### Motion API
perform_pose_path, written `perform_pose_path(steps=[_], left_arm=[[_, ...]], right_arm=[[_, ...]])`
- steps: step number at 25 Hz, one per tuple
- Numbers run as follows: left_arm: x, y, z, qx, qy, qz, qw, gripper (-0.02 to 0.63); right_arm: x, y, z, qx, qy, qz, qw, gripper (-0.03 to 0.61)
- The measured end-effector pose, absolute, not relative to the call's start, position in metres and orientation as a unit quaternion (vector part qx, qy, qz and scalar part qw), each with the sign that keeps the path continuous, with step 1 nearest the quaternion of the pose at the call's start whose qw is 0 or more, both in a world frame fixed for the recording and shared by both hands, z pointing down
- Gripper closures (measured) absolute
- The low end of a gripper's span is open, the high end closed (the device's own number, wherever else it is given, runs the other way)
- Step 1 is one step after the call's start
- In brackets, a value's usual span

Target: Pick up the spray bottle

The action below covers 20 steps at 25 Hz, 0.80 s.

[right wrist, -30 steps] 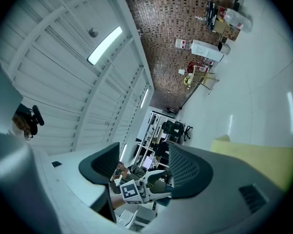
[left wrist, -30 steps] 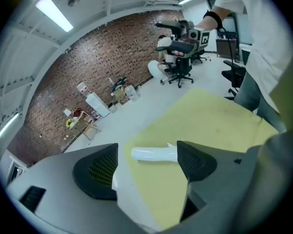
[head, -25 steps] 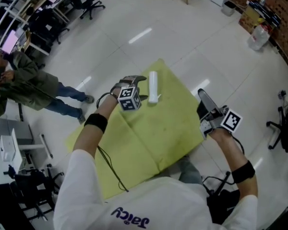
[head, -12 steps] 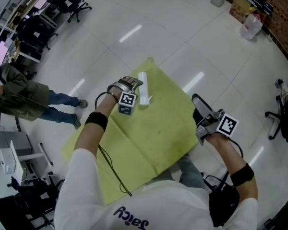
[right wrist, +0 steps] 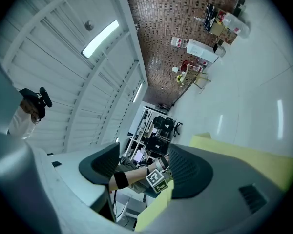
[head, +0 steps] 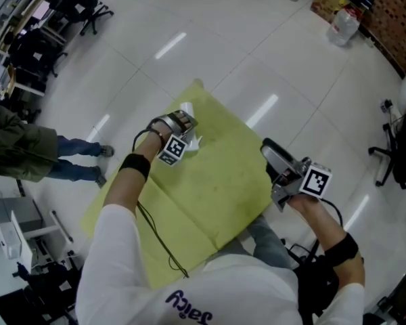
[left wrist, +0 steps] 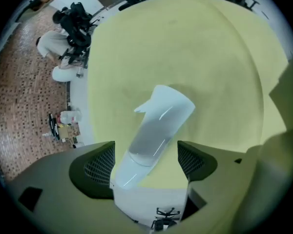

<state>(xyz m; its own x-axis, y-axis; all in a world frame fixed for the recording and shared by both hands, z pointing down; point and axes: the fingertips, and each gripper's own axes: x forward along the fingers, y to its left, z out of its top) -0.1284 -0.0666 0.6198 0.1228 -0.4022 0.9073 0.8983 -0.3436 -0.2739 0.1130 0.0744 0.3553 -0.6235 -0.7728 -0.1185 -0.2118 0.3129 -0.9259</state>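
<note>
The white spray bottle [left wrist: 154, 130] lies on its side on the yellow-green cloth [left wrist: 215, 57], spray head pointing away from the left gripper's camera. My left gripper [left wrist: 146, 165] is open, its jaws on either side of the bottle's body; the left jaw touches it and a gap shows at the right jaw. In the head view the left gripper [head: 181, 131] covers most of the bottle [head: 187, 109] near the table's far corner. My right gripper [head: 269, 152] hovers off the cloth's [head: 223, 181] right edge, open and empty [right wrist: 144, 167].
The cloth-covered table stands alone on a glossy white floor. A person in a green jacket [head: 20, 151] stands at the left. Desks and office chairs [head: 47, 26] are at the far left, a water jug [head: 343, 20] at the far right, a chair [head: 402, 147] at the right.
My left gripper has moved over the bottle, which lay just to its right before and now sits between its jaws. The right gripper has stayed by the table's right edge.
</note>
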Motion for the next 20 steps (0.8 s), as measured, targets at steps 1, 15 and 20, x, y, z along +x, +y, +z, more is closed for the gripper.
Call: perform_pose_path(steps=[1,15,20], left_arm=[[-0.128,-0.065,0.624,-0.531,-0.240,-0.618,0.527,0.222],[-0.131,-0.055,0.633,-0.563,-0.217,-0.646,0.467,0.353],[-0.122,-0.062,0.583,-0.666,-0.087,-0.633,0.386,0.353]], right_arm=[[0.116,0.076,0.357,-0.327,0.758,-0.488,0.285,0.253],[0.132,0.085,0.364,-0.339,0.755,-0.486,0.282,0.253],[0.122,0.081,0.359,-0.335,0.769,-0.476,0.264,0.253]])
